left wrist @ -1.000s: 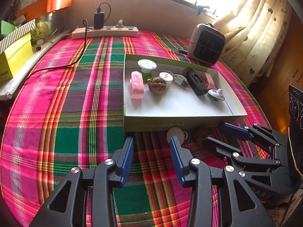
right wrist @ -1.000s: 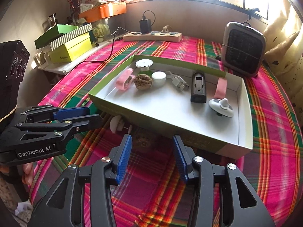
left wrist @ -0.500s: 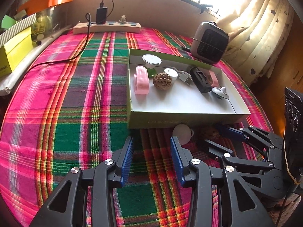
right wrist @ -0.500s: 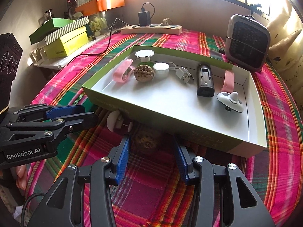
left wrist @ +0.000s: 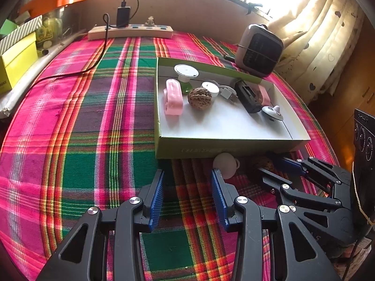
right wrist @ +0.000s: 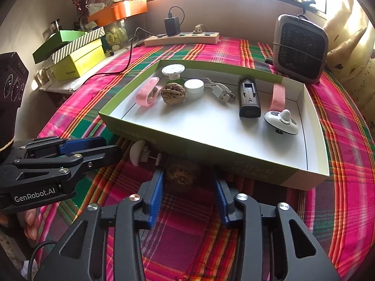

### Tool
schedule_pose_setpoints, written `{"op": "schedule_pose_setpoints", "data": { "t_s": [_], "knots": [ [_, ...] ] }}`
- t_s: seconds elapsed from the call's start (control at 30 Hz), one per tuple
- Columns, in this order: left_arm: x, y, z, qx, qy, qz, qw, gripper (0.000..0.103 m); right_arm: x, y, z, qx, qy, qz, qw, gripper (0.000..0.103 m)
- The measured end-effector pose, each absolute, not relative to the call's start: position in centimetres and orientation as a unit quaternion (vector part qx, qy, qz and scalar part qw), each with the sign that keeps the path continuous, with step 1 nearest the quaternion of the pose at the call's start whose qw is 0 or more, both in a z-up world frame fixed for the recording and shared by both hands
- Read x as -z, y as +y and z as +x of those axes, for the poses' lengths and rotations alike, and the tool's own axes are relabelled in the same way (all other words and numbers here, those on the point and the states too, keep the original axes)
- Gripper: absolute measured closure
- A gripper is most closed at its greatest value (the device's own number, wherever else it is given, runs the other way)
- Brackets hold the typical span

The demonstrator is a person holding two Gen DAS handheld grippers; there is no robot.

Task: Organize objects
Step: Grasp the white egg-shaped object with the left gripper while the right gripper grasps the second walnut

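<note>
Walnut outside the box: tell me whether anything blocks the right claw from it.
Nothing visible does. The walnut already sits between the closing right claw's fingers on the cloth, against the box wall. The white suction hook lies to its left, clear.

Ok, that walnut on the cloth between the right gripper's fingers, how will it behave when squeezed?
The walnut looks rigid with a wrinkled shell, so the ribbed pads should bite rather than slip. It is roundish, so an off-centre squeeze may roll it toward the box wall behind it. Probably light. The right gripper jaws are closing around it, not yet clearly touching.
</note>
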State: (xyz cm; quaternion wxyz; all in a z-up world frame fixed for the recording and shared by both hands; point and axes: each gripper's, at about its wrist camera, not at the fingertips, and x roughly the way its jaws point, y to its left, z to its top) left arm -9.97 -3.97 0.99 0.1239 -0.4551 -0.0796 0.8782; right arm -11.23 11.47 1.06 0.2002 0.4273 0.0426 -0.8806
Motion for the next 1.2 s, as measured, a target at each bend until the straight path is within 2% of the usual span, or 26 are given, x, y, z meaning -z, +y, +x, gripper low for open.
{"op": "schedule_pose_setpoints", "data": {
  "t_s": [0.13,0.53,1.2],
  "knots": [
    [-1.1,-3.7,-10.0,-0.877,-0.081,-0.455,0.131,0.065,-1.1,11.7,-11.1,0.880,0.038,0.427,0.203,0.071],
    [-1.4,-2.7,-10.3,-0.873,-0.089,-0.453,0.155,0.063,-1.1,12.4,-10.6,0.882,0.039,0.425,0.201,0.071],
    [-1.0,0.0,-11.6,-0.873,-0.050,-0.462,0.148,0.063,-1.2,14.8,-9.8,0.886,0.035,0.423,0.185,0.071]
  ]
}}
